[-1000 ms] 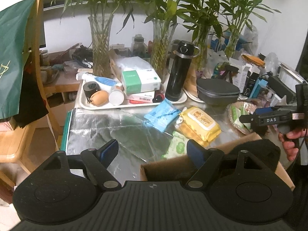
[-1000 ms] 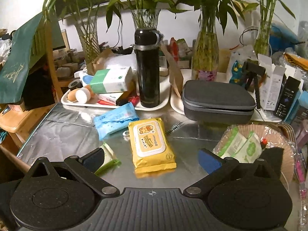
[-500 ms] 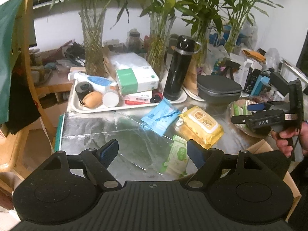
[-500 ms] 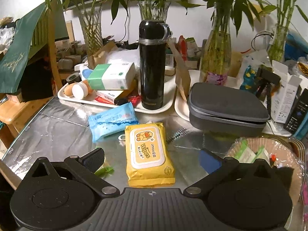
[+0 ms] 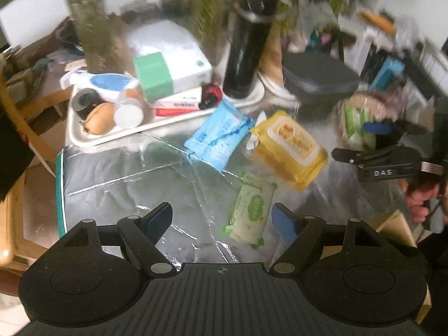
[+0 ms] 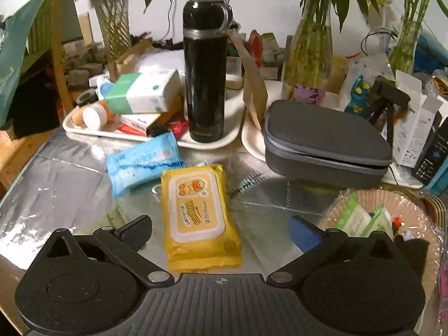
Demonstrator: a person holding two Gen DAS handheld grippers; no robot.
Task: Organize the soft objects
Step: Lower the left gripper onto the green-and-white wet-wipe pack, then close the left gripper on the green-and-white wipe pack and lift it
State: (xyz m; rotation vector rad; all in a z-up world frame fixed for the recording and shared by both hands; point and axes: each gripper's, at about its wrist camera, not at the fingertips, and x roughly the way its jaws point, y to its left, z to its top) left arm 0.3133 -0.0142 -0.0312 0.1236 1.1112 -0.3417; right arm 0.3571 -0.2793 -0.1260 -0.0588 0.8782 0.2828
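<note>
Left gripper [image 5: 221, 219] jaws apart above green wipes pack [image 5: 250, 212], right gripper [image 6: 219, 231] gaping over yellow wipes pack [image 6: 197, 215]

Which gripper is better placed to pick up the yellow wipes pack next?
Right. The right gripper is open with the yellow wipes pack centred between its fingers; the left gripper lines up nearer the green pack.

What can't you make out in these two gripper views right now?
- Green wipes pack: right wrist view shows only a green sliver; the gripper body hides the rest.
- Yellow wipes pack: label print too small to read; left wrist view is motion-blurred.
- Basket: contents partly hidden by the right gripper, far side cut by the edge.
</note>
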